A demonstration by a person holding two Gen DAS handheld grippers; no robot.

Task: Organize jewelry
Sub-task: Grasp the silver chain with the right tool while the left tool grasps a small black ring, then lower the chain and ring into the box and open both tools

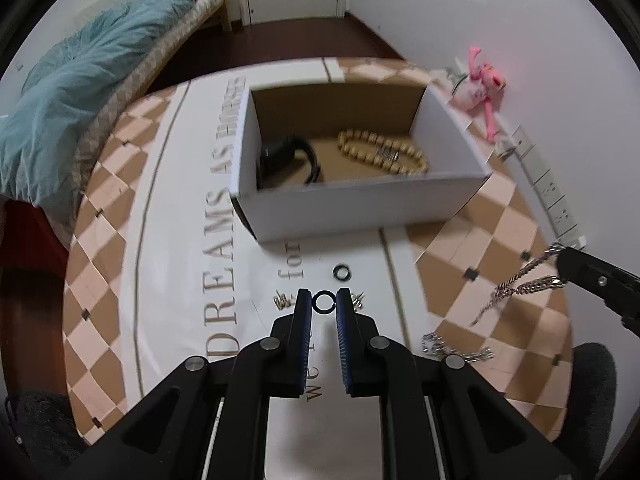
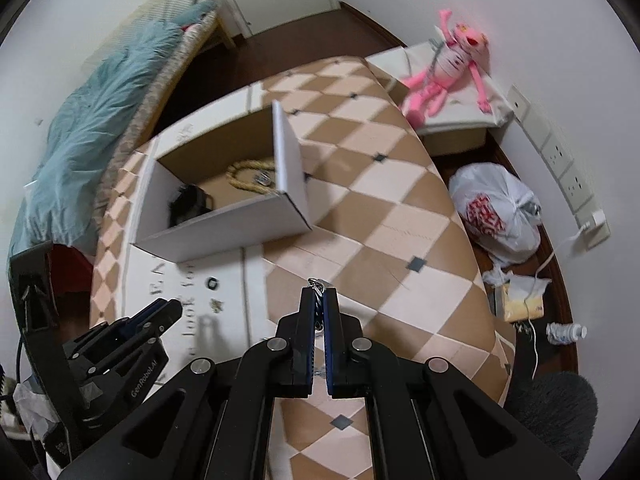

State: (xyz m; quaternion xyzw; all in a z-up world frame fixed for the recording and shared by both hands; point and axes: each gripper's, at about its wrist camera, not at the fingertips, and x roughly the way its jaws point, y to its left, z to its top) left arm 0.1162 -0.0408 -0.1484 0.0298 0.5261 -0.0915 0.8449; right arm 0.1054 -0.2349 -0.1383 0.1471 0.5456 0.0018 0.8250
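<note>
A white cardboard box (image 1: 360,204) stands on the checkered table, holding a wooden bead bracelet (image 1: 380,152) and a black item (image 1: 280,156). My left gripper (image 1: 323,302) is shut on a small black ring (image 1: 323,301), held above the table in front of the box. A second black ring (image 1: 342,273) lies on the table beyond it. My right gripper (image 2: 319,296) is shut on a silver chain (image 1: 520,284), which hangs from its tips above the table, right of the box (image 2: 224,220). Small metal pieces (image 1: 282,301) lie beside the left fingers.
Another silver chain piece (image 1: 452,348) lies on the table at the right of the left gripper. A pink plush toy (image 2: 448,68) lies at the far right. A white plastic bag (image 2: 496,212) and a bottle (image 2: 566,333) sit on the floor. A bed (image 1: 80,92) is at the left.
</note>
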